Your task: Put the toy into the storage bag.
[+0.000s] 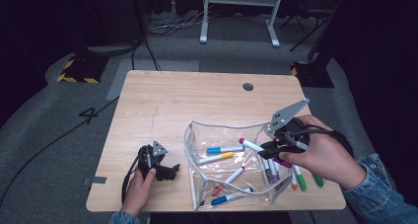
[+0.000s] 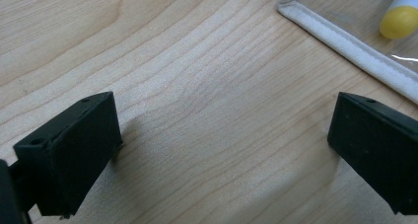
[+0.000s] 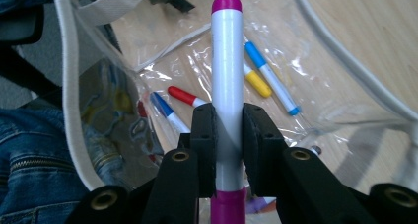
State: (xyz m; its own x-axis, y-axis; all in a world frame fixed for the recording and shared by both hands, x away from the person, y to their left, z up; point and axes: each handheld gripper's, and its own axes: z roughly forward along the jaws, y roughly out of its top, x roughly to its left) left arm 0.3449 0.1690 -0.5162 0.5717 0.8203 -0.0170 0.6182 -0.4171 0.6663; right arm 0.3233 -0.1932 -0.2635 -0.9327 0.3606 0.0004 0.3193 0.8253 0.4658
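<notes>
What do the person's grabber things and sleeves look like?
Both grippers are black. The right gripper carries a grey three-cornered plate with small holes on top and a black cable trailing back over the hand. The left gripper has a smaller grey plate and a looping black cable. Its fingers are blocky black pads. Both sleeves are blue denim.
</notes>
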